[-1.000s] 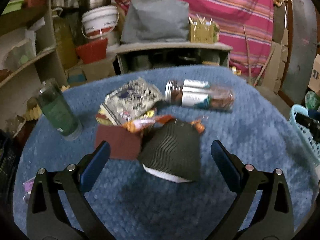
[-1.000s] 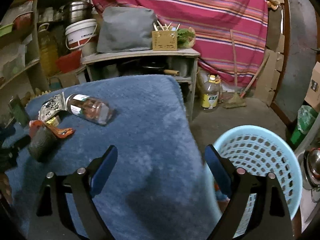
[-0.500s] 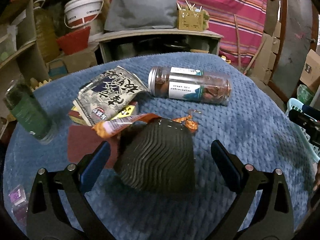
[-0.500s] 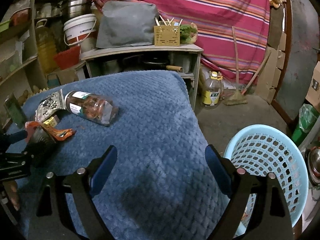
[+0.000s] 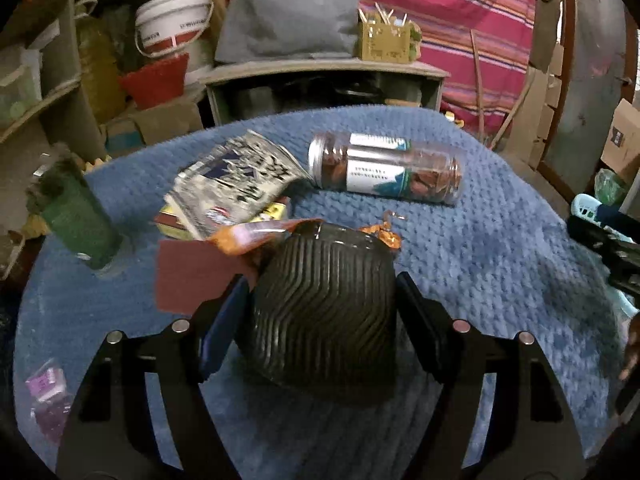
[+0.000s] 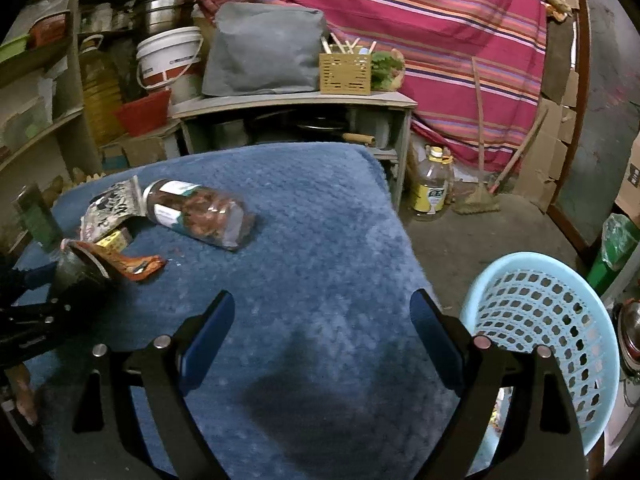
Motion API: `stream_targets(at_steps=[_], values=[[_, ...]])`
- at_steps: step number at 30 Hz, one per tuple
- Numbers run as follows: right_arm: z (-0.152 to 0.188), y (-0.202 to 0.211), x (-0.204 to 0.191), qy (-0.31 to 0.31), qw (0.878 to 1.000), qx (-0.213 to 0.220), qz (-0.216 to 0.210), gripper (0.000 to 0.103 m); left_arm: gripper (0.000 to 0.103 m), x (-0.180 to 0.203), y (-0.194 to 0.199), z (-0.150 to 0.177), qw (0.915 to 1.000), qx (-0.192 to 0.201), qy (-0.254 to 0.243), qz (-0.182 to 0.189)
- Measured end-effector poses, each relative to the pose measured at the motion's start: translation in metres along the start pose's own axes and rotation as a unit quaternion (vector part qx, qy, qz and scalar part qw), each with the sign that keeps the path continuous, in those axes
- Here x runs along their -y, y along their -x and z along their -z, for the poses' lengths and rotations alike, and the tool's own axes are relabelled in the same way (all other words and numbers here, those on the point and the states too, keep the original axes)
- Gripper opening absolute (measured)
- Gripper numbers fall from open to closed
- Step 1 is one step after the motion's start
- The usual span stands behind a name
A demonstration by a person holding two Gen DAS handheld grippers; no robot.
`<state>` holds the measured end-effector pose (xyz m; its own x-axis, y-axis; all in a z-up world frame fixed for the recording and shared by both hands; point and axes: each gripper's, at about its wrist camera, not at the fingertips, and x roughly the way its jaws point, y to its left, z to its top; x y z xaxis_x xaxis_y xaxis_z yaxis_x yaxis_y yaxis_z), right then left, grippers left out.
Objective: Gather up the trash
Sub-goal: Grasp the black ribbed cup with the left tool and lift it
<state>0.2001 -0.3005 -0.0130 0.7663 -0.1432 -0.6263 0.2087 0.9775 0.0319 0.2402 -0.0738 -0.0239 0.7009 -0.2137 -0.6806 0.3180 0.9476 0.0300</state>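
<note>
Left wrist view has the left gripper (image 5: pixel 320 304) clenched on a black ribbed cup (image 5: pixel 324 312), the blue pads touching both its sides near the middle of the blue-covered counter (image 5: pixel 480 264). An orange wrapper (image 5: pixel 256 238) sticks out of the cup's mouth, and a dark red sheet (image 5: pixel 188 276) lies just beside it. Past the cup a black-and-white snack packet (image 5: pixel 236 184) rests on a yellow box, touching the cap of a clear jar (image 5: pixel 384 168) lying on its side. A green bottle (image 5: pixel 76 220) stands near the counter's left edge. The right gripper (image 6: pixel 322 328) hovers with its jaws wide apart over bare counter near the right edge, grasping nothing. A light blue basket (image 6: pixel 560 320) sits on the floor just off that edge.
</note>
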Motion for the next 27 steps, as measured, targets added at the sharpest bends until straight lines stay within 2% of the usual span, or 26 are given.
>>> stream_targets(at_steps=[6, 11, 21, 27], values=[[0.0, -0.005, -0.031, 0.02, 1.0, -0.002, -0.016, 0.088, 0.073, -0.029, 0.041, 0.007, 0.9988, 0.036, -0.007, -0.031], [0.003, -0.012, -0.06, 0.039, 0.999, -0.009, -0.03, 0.088, 0.073, -0.067, 0.06, 0.015, 0.997, 0.047, 0.009, -0.06], [-0.009, -0.031, -0.124, 0.077, 0.996, -0.005, -0.039, 0.088, 0.073, -0.128, 0.069, 0.027, 0.9934, 0.051, 0.051, -0.089], [-0.011, -0.058, -0.153, 0.101, 0.994, -0.03, -0.035, 0.088, 0.073, -0.161, 0.062, 0.034, 0.9902, 0.043, 0.091, -0.097]])
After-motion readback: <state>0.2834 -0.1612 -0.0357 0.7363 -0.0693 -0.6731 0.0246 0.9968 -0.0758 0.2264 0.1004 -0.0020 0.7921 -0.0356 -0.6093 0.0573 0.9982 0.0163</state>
